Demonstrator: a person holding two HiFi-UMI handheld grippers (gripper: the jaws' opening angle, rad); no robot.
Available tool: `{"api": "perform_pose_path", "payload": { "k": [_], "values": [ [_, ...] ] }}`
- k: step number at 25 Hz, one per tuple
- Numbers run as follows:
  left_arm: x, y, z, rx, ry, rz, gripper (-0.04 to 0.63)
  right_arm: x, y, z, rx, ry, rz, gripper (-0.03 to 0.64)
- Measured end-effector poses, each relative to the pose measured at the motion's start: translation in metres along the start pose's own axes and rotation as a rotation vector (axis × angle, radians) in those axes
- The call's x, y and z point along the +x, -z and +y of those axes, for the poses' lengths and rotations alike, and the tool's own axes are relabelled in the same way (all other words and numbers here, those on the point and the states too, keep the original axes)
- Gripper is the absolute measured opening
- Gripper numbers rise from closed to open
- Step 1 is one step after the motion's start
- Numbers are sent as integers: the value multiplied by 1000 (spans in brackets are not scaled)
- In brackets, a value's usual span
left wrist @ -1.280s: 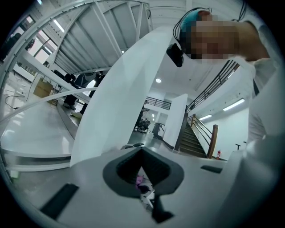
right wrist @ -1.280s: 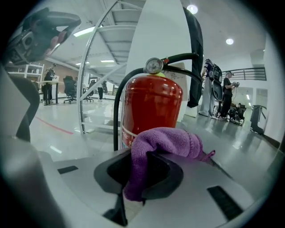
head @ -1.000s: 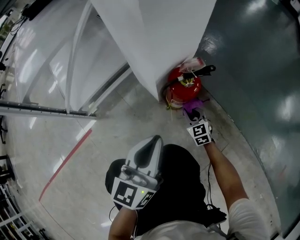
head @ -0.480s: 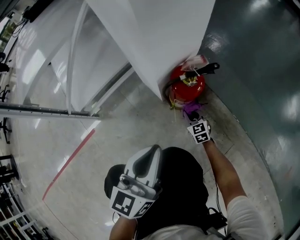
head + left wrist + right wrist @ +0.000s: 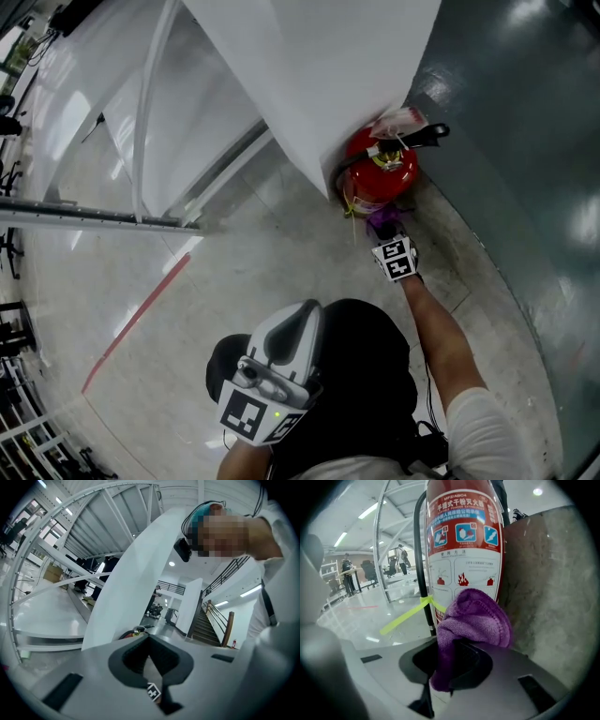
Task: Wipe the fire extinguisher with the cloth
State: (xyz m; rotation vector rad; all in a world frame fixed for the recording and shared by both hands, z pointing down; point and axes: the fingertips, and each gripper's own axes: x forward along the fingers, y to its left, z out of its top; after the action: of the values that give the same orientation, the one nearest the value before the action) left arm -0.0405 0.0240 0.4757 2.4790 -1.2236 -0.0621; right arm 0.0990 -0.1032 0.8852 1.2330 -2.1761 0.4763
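Cloth: purple and bunched, it is pinched between the fingers of the right gripper. Its free fold is seen at the centre of the right gripper view, in front of the lower label of the fire extinguisher.
Contact: whether the cloth is pressed onto the cylinder cannot be told.
Left gripper: the fingers are closed together with nothing between them. It is held at the lower centre of the head view, well apart from the extinguisher.
Fire extinguisher: red and upright on the floor, it is set right of centre in the upper half of the head view, between the white column and the dark grey wall.
Hose: black, it is run down the cylinder's left side, and a yellow tie is looped round it.
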Motion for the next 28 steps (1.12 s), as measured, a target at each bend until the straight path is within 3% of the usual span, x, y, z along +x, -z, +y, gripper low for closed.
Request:
{"api": "perform_pose_path", "payload": {
  "k": [6,10,12,16,21,24,28],
  "values": [
    [-6,5,13,5,-33,0,5,6,17,1,-15,0,76,61],
    [-6,-2,16,-5,-33,-19,5,-38,7,1,-22,-6,44,61],
    [-4,-5,19,-4,-25,-25,5,-79,-19,-2,-21,-6,-19,61],
    [0,-12,23,-11,-7,-43,5,-173,-111,4,-4,-40,-215,61],
    [3,-27,25,1,13,-64,5,-241,-209,37,-111,-153,-428,61],
    [2,-34,26,2,18,-72,5,-244,-237,49,-162,-186,-470,61],
    [-1,-36,26,0,15,-77,5,-234,-238,49,-140,-176,-424,61]
  ]
}}
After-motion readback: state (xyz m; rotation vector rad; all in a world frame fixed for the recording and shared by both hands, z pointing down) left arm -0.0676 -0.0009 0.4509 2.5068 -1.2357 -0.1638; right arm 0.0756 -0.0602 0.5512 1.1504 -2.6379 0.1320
